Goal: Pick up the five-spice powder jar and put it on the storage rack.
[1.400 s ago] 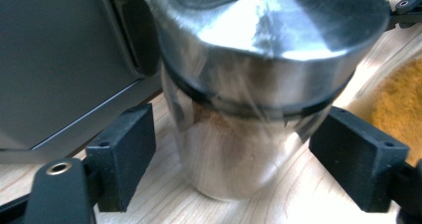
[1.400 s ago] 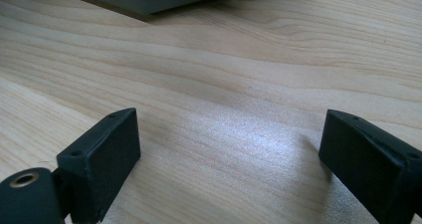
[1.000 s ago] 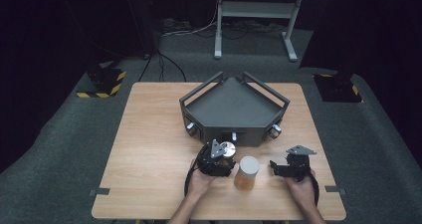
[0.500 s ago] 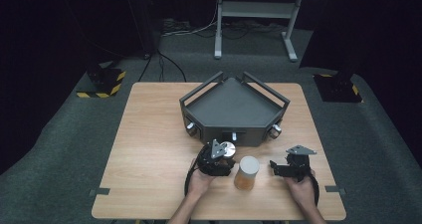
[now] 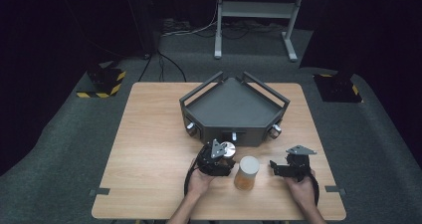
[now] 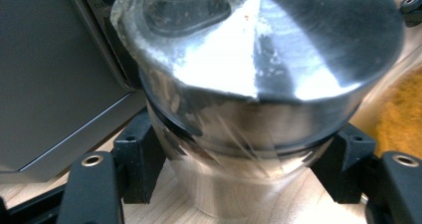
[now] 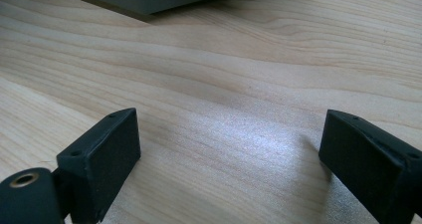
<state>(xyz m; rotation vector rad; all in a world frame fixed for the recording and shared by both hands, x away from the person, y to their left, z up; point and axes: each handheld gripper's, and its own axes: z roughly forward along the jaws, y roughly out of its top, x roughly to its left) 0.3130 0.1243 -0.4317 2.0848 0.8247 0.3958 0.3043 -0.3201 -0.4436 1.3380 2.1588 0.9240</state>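
Grasp done, transfer pending: left gripper (image 5: 225,160) clamped on the shiny round metal lid (image 6: 259,59), beside the clear plastic jar of orange powder (image 5: 247,172) near the dark grey five-sided tray (image 5: 234,104); right gripper (image 7: 226,154) resting spread and empty on the wooden table (image 7: 239,84).

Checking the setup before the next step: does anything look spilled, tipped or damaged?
Nothing stands out. The left tongs grip an upright metal jar; the lidded orange-filled jar stands upright, nothing spilled on the table.
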